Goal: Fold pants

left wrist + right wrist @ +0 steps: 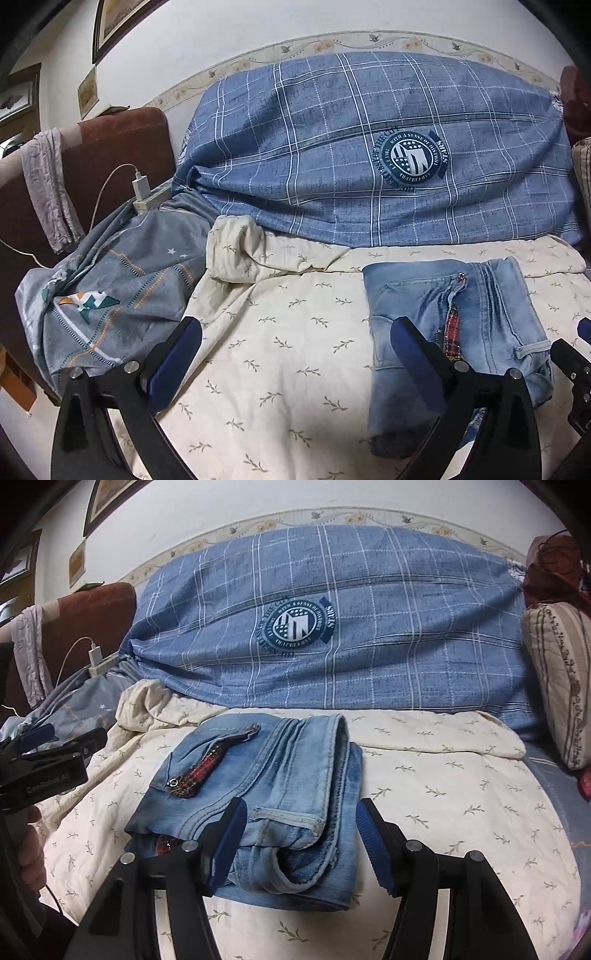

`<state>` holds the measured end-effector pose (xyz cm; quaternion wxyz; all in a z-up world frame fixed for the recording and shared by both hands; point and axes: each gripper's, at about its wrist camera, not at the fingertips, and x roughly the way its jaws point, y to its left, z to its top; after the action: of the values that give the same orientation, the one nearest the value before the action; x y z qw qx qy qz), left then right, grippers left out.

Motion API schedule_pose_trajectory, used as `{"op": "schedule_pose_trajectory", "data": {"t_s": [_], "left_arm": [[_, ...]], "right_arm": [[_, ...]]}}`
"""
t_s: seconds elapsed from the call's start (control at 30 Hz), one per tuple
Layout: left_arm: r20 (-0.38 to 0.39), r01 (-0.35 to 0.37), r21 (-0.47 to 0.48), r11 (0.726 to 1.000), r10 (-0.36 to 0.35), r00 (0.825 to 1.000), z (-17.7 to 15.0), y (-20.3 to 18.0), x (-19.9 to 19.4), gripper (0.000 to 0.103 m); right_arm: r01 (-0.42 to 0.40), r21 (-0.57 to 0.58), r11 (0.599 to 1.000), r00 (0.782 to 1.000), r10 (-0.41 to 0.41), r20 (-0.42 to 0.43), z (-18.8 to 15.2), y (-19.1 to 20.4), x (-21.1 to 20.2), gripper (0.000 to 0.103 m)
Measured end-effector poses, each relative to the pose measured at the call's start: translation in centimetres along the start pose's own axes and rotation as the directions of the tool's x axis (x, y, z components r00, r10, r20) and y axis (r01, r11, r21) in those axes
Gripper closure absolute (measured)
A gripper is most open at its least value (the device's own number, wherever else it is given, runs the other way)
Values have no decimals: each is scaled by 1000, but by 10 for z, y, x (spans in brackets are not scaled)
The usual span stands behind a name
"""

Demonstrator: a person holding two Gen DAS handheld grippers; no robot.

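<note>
We see the jeans (266,797), faded blue denim folded into a thick rectangular bundle, lying mid-bed on the cream leaf-print sheet (443,794). Our left gripper (295,343) hovers spread wide and empty beside them; our right gripper (301,834) tilts down, released, straddling their near edge.

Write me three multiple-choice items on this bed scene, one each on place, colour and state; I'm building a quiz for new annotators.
1. Where do the jeans lie?
A. on the cream leaf-print sheet
B. on the brown chair
C. on the striped pillow

2. What colour is the big checked cover behind them?
A. green
B. blue
C. red

3. How are the jeans?
A. spread flat at full length
B. hanging from a tool
C. folded into a compact stack

Key: 1 A, cream sheet shows all round them; 2 B, blue with white lines; 3 C, layers are stacked, and the left tool and right tool are both open.
</note>
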<state>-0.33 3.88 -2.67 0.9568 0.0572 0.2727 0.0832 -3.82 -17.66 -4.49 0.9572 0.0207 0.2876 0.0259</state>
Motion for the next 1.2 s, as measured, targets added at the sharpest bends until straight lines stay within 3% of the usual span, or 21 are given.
{"op": "schedule_pose_trajectory", "data": {"t_s": [0.43, 1.2], "left_arm": [[-43, 30, -12, 999, -31, 999, -20, -10, -21, 1], [-28, 14, -37, 999, -15, 1000, -19, 6, -17, 1]], "right_arm": [[31, 28, 999, 999, -31, 35, -21, 1, -31, 37], [11, -38, 999, 997, -8, 74, -15, 22, -22, 37]]}}
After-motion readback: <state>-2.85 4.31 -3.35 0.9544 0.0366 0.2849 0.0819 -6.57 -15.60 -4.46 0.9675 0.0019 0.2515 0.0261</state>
